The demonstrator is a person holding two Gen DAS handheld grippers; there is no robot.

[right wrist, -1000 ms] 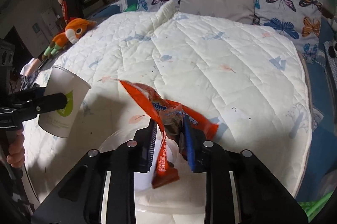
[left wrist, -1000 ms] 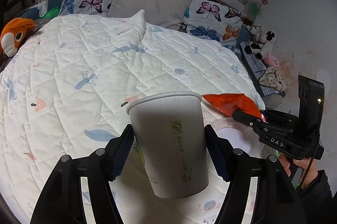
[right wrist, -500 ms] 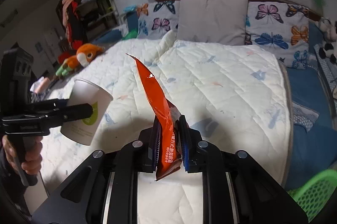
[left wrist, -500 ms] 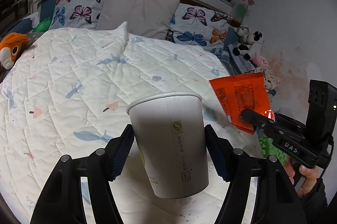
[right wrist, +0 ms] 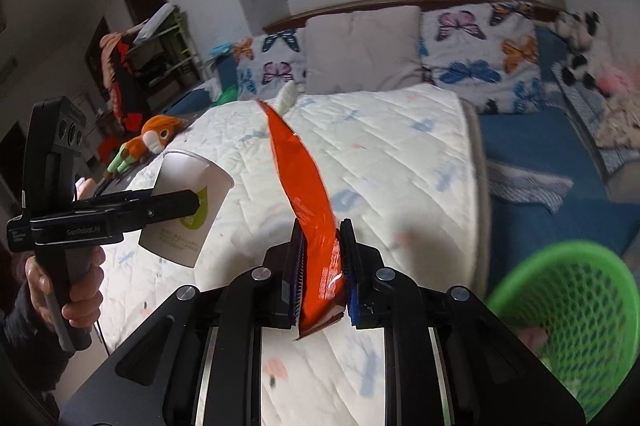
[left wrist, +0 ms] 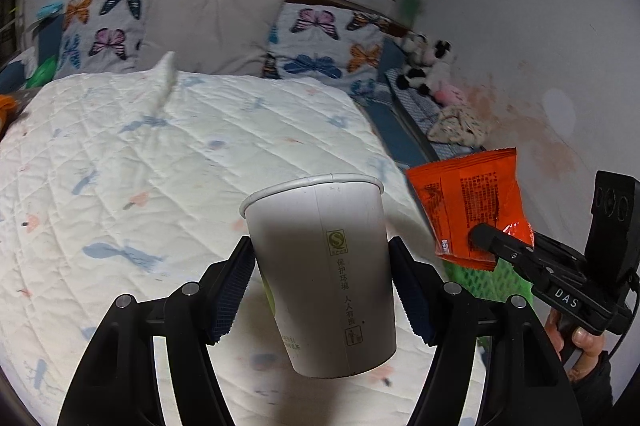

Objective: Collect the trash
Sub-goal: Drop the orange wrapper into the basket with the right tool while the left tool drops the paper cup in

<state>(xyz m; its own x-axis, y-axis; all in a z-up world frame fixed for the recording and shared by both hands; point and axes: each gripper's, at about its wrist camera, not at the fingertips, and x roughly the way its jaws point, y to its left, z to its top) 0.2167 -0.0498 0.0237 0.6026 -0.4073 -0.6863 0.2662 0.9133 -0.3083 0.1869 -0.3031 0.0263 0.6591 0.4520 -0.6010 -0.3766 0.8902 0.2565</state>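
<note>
While the left gripper (left wrist: pixel 322 280) clamps a white paper cup (left wrist: pixel 320 274) at lower centre, above the white quilted bed (left wrist: pixel 160 153), the right gripper (right wrist: pixel 322 264) pinches an orange foil snack wrapper (right wrist: pixel 308 193) upright; a green mesh basket (right wrist: pixel 568 306) sits lower right.

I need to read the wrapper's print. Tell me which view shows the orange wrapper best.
The left wrist view: the orange wrapper faces the camera flat, printed panel visible. The right wrist view shows it edge-on, clamped in the right tool.
</note>
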